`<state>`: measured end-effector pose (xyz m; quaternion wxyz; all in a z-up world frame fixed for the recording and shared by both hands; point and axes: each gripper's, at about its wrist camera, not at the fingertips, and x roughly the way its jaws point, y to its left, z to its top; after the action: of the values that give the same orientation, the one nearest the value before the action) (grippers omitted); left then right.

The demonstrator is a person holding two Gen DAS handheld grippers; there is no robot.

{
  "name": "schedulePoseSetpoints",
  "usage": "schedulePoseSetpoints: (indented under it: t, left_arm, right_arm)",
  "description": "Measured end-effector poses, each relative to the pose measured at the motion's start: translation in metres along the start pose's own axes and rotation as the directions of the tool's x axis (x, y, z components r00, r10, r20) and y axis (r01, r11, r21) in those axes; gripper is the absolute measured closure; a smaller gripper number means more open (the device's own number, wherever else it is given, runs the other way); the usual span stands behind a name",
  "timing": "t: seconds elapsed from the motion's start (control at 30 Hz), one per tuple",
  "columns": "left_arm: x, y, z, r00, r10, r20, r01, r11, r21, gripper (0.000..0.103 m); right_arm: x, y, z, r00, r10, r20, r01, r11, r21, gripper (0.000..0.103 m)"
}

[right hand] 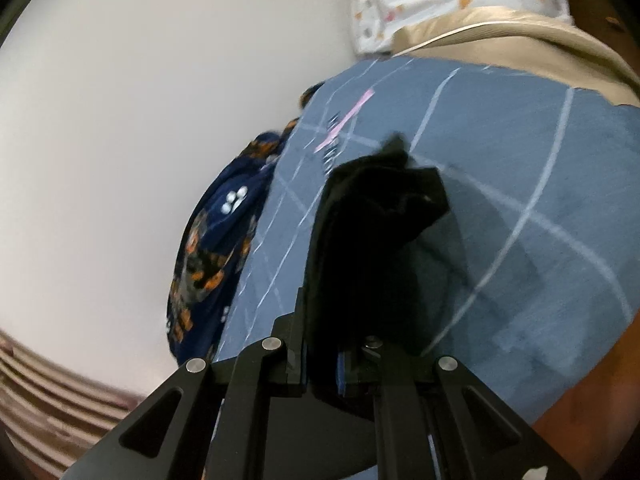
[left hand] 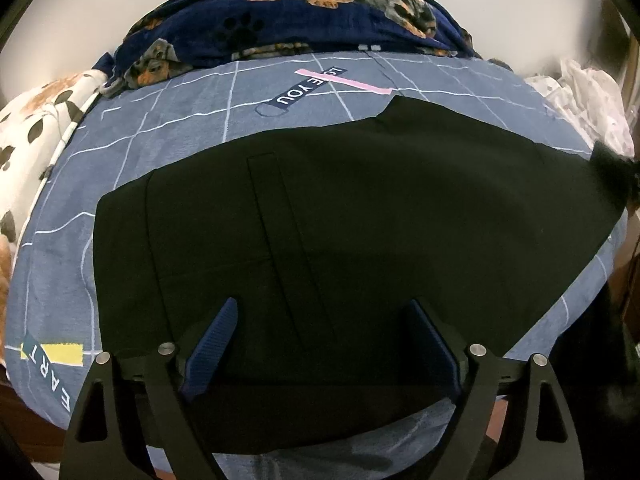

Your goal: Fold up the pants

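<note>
Black pants [left hand: 340, 216] lying flat under spread left gripper [left hand: 320, 340]; only right wrist view showing right gripper [right hand: 324, 364] pinching bunched fabric.

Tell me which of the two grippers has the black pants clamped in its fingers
The right gripper: its fingers are shut on a bunch of the black pants. The left gripper stands wide open, gripping nothing.

Hand-held gripper [right hand: 322, 364] clamps black pants [right hand: 372, 240]
</note>
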<state>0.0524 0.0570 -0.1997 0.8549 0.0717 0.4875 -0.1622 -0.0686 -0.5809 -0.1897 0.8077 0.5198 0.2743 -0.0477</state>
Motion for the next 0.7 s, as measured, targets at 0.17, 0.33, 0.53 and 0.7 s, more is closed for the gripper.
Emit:
schedulePoseSetpoints:
  t: [0.17, 0.33, 0.53, 0.7]
  left_arm:
    - [0.000, 0.000, 0.000, 1.000, -0.001, -0.004, 0.001, 1.000, 0.002, 0.015]
    - [0.001, 0.000, 0.000, 1.000, -0.001, -0.005, 0.001, 1.000, 0.004, 0.014]
    - [0.001, 0.000, 0.000, 1.000, 0.001, -0.007, -0.001, 1.000, 0.006, 0.013]
    - [0.002, -0.001, 0.000, 1.000, 0.002, -0.008, -0.002, 1.000, 0.010, 0.012]
  right_arm:
    - [0.015, 0.016, -0.014, 0.999, 0.020, -0.048, -0.021, 0.999, -0.024, 0.093]
    - [0.023, 0.024, -0.025, 0.996, 0.027, -0.089, -0.031, 0.999, -0.044, 0.093]
    - [0.030, 0.028, -0.037, 0.991, 0.030, -0.131, -0.036, 0.998, -0.050, 0.093]
    - [0.036, 0.030, -0.047, 0.985, 0.024, -0.169, -0.034, 0.998, -0.054, 0.093]
